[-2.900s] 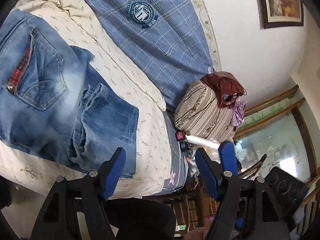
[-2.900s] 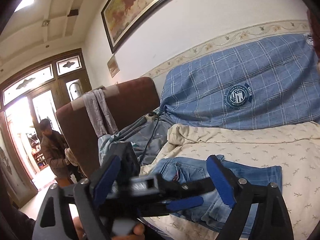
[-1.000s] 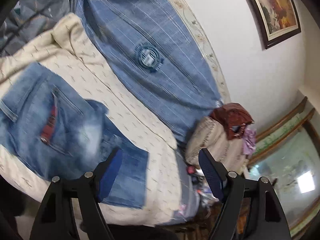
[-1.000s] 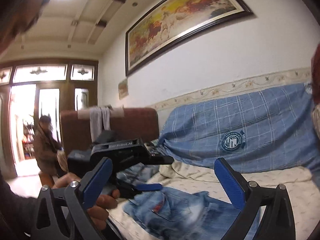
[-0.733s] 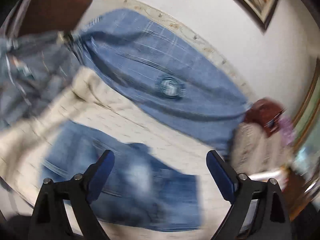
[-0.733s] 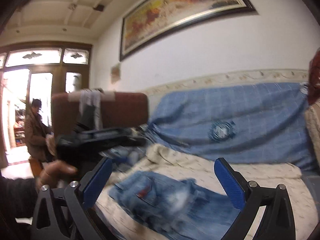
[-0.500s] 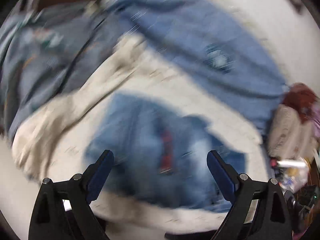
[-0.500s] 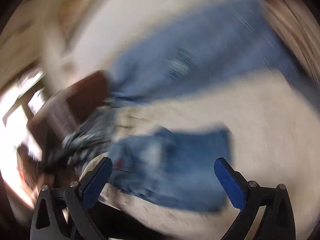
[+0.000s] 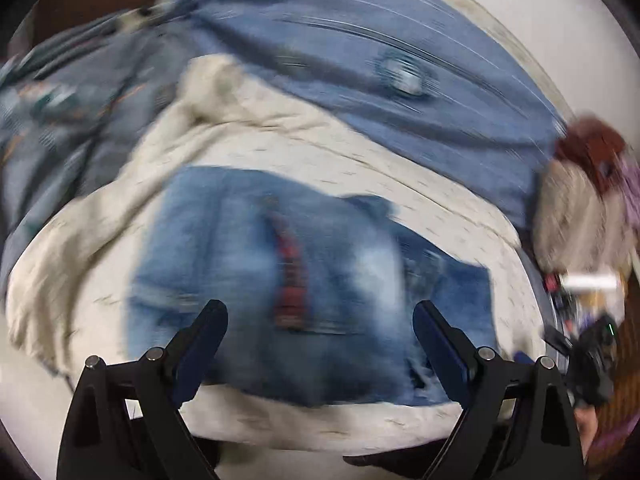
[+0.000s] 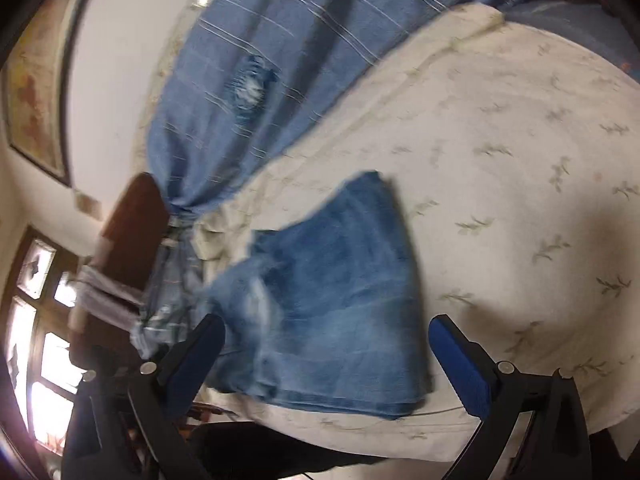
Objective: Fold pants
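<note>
The jeans (image 9: pixel 304 280) lie folded, apparently compact despite blur, on the cream bedcover (image 10: pixel 520 128) near its front edge. Left gripper (image 9: pixel 320 328) and right gripper (image 10: pixel 326 344) hover spread apart, empty, suggesting folding's done.

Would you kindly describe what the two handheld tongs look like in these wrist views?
Both the left tongs and right tongs look alike: black angular plastic frames with round silver bolt heads, each finger tipped with a long blue pad. No cables, markings or sleeves are visible.

wall (image 10: pixel 116 80): white | framed painting (image 10: pixel 34 92) | window (image 10: pixel 28 360): bright
</note>
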A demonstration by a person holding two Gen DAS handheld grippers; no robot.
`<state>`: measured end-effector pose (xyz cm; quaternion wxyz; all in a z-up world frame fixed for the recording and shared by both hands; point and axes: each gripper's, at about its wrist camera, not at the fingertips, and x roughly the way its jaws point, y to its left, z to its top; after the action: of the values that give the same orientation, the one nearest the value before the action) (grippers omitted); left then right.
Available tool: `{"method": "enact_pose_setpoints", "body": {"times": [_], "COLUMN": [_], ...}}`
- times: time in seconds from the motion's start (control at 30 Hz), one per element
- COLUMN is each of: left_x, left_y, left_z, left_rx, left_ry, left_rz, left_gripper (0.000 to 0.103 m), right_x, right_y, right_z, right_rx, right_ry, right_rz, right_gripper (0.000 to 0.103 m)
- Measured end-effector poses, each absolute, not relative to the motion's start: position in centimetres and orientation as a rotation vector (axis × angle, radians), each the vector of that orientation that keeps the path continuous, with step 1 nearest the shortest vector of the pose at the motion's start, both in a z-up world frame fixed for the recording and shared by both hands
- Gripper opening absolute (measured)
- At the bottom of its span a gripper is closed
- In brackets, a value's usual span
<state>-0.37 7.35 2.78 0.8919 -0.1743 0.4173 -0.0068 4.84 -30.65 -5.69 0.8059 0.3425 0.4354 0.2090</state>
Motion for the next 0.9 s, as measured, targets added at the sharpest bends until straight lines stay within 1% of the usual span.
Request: {"method": "enact_pose_setpoints", "body": {"times": [0.1, 0.17, 0.23, 0.33, 0.43, 0.5, 0.57, 0.77, 0.83, 0.9], "left_x": [0.4, 0.7, 0.0, -2.7, -6.1, -6.7, -6.4, -6.7, -7.8, -6.9], "left_y": [3.2, 3.3, 5.7, 11.4, 16.3, 17.2, 17.5, 17.8, 17.5, 17.3], "left_z": [3.4, 3.3, 2.8, 1.6, -1.5, -3.2, -4.5, -5.3, -4.6, -4.7], "left_rx": [-0.194, -0.184, -0.284, -0.566, -0.9, -0.996, -1.052, -1.13, -1.114, -1.08], "left_ry": [0.829, 0.83, 0.821, 0.781, 0.723, 0.723, 0.751, 0.758, 0.727, 0.731], "left_rz": [-0.053, -0.014, 0.016, 0.095, 0.16, 0.156, 0.126, 0.135, 0.144, 0.146], "left_gripper": [0.094, 0.094, 0.094, 0.094, 0.093, 0.093, 0.093, 0.093, 0.093, 0.093], "right_x": [5.4, 5.4, 4.9, 3.6, 3.6, 4.1, 5.1, 7.6, 8.3, 9.1], "right_y": [-29.7, -29.1, -29.1, -28.2, -25.0, -22.7, -20.7, -15.7, -14.1, -12.9], "right_z": [-6.8, -7.1, -6.5, -3.7, -2.2, -1.9, -2.4, -4.2, -4.8, -6.0], "right_rx": [0.723, 0.699, 0.654, 0.556, 0.505, 0.497, 0.538, 0.627, 0.63, 0.638], "right_ry": [0.99, 1.005, 0.986, 0.878, 0.871, 0.884, 0.914, 1.009, 1.036, 1.094], "right_rz": [0.485, 0.493, 0.431, 0.441, 0.58, 0.668, 0.747, 0.87, 0.917, 0.93], "right_gripper": [0.103, 0.103, 0.103, 0.103, 0.103, 0.103, 0.103, 0.103, 0.103, 0.103]}}
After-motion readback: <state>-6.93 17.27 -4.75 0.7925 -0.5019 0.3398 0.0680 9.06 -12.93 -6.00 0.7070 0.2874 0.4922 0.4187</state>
